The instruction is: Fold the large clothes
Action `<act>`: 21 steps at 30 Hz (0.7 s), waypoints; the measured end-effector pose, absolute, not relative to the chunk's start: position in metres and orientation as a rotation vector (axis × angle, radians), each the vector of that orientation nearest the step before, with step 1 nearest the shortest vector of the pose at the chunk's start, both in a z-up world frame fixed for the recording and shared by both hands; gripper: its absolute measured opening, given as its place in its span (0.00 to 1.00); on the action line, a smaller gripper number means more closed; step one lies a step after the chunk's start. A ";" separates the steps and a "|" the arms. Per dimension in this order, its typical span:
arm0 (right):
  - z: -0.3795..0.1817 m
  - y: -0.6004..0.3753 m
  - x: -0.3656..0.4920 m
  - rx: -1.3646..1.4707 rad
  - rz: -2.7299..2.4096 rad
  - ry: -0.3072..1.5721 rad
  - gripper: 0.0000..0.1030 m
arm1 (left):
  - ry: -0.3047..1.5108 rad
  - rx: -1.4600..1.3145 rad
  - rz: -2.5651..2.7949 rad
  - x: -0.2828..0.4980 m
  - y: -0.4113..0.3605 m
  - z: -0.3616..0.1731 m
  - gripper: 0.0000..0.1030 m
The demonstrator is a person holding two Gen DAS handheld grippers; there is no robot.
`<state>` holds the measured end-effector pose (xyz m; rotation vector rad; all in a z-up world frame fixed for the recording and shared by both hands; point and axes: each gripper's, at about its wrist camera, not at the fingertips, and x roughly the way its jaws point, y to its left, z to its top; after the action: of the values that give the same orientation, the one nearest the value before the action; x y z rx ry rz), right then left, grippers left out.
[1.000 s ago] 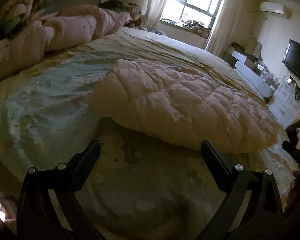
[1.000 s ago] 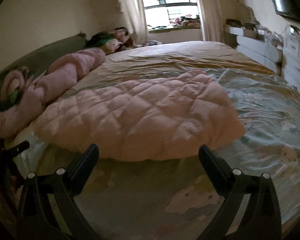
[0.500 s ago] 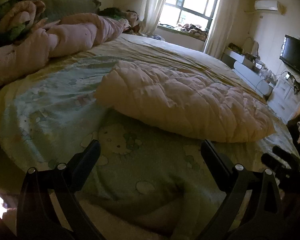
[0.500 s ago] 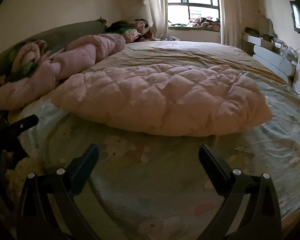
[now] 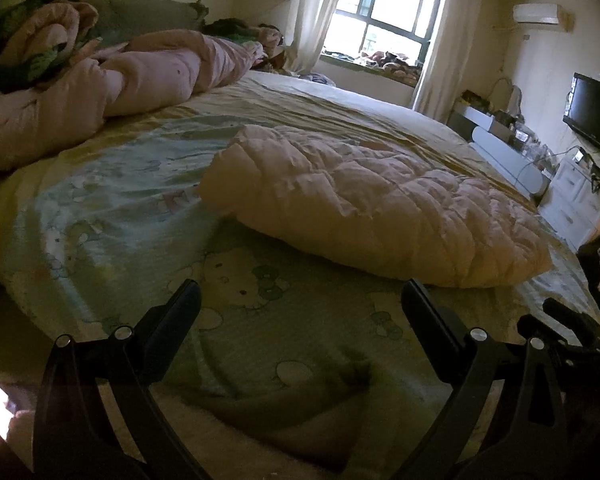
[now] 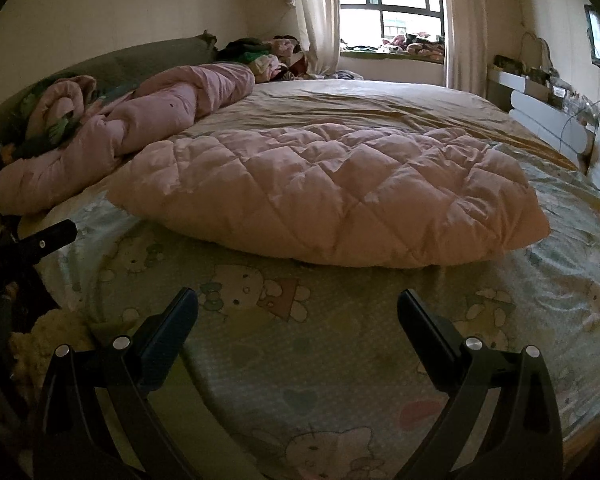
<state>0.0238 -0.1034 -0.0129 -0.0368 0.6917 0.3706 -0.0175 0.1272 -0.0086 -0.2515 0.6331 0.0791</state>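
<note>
A pale pink quilted garment (image 5: 372, 200) (image 6: 332, 196) lies folded into a flat, puffy rectangle in the middle of the bed. My left gripper (image 5: 300, 300) hovers open over the cartoon-print sheet (image 5: 260, 320), short of the garment's near edge. My right gripper (image 6: 298, 304) is open too, over the sheet (image 6: 340, 340) in front of the same garment. Neither holds anything. The other gripper's black tip (image 6: 54, 236) shows at the left edge of the right wrist view, and the right one (image 5: 568, 320) at the right edge of the left wrist view.
A crumpled pink duvet (image 5: 140, 80) (image 6: 140, 120) and more bedding lie piled along the headboard at the left. A window with curtains (image 6: 392, 0) is at the back. White drawers (image 5: 580, 204) and a television (image 5: 596, 116) stand on the right.
Both grippers have pulled back and risen from the folded garment; more sheet now lies between the fingers and its near edge. Both stayed open.
</note>
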 end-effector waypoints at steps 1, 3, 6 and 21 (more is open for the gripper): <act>-0.013 -0.103 0.024 -0.036 0.371 0.692 0.96 | 0.634 -0.252 0.081 -0.018 0.128 -0.009 0.91; -0.013 -0.103 0.024 -0.038 0.369 0.692 0.96 | 0.636 -0.250 0.085 -0.019 0.128 -0.009 0.91; -0.013 -0.103 0.023 -0.036 0.371 0.692 0.96 | 0.640 -0.249 0.084 -0.019 0.127 -0.009 0.91; -0.014 -0.103 0.022 -0.045 0.368 0.686 0.96 | 0.647 -0.244 0.090 -0.020 0.127 -0.010 0.91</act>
<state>0.0221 -0.1028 -0.0136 -0.0446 0.6862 0.3680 -0.0195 0.1269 -0.0096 -0.2440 0.6471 0.0900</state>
